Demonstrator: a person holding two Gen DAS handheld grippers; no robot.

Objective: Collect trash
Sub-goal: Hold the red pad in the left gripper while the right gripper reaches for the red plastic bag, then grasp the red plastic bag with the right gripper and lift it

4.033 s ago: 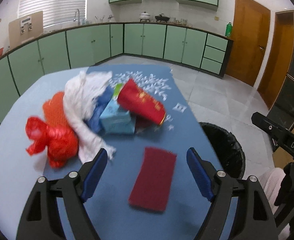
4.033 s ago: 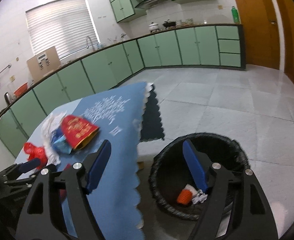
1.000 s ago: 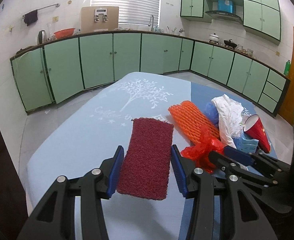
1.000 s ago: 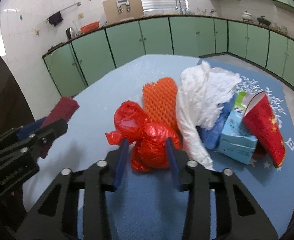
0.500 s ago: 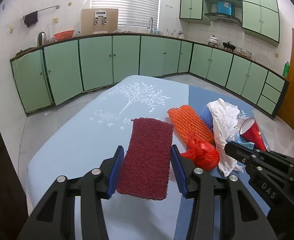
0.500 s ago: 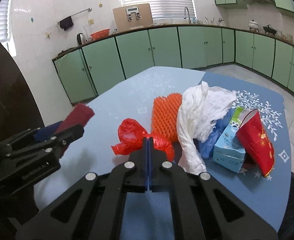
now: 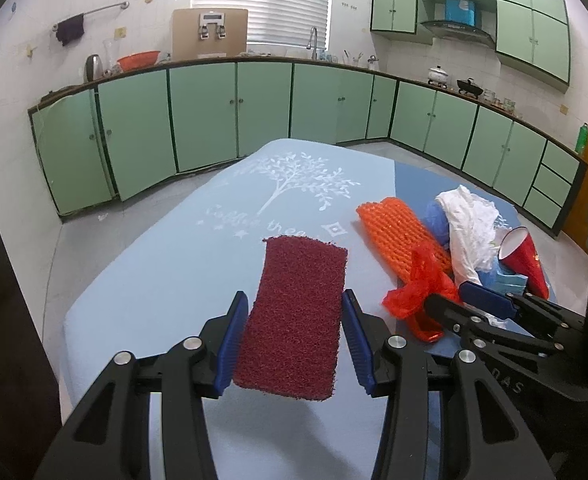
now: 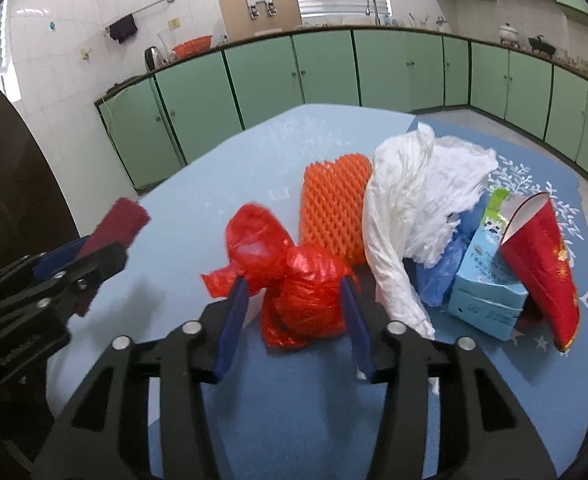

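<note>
The left tool [image 7: 294,334], tilted down over the blue-clothed worktop [image 7: 166,280], is clamped on a dark red rectangular scouring pad [image 7: 297,320], held above the cloth. To its right, the right tool [image 8: 292,320] is opening its jaws around a crumpled red plastic bag [image 8: 294,276] lying beside an orange foam net sleeve [image 8: 331,200]; whether its pads touch the bag cannot be told.

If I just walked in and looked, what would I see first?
Probably the bright pile of trash on the blue table: a crinkly red plastic bag in front, between the opening pads of the right claw, with an orange foam net and a white plastic bag behind it. Next, the dark red scrubbing pad held up in the left claw.
</note>
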